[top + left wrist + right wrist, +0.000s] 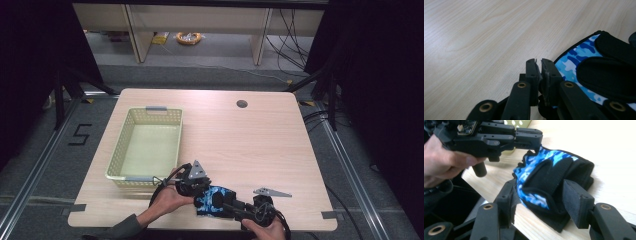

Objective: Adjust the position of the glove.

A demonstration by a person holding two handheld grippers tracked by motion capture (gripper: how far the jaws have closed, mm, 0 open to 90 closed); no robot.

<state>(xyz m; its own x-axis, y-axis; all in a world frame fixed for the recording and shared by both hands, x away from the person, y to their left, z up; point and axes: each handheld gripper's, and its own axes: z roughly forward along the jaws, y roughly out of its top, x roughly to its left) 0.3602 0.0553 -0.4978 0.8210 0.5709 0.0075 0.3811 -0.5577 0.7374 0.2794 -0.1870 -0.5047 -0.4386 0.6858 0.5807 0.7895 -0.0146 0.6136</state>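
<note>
My right tool (pixel 537 200) stands apart around a soft glove (pixel 549 177) of blue camouflage cloth with black padded straps, lying near the front edge of the pale wood-grain desk (pixel 240 140). My left tool (pixel 538 62), jaws together, touches its hem.

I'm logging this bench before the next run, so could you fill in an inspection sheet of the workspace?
Surface: light wooden table with a round cable hole near the far edge.
Job's things: a blue camouflage and black glove lies at the near edge; a pale green perforated basket stands on the left side, nothing seen inside.
Clutter: nothing seen on the table.
Grippers: left gripper has its jaws together at the glove's edge; right gripper has its jaws wide apart on either side of the glove.
Cables: black cables hang at the far right; a yellow coil lies on the floor.
Surroundings: grey floor with a marked 5, beige furniture panels behind.
</note>
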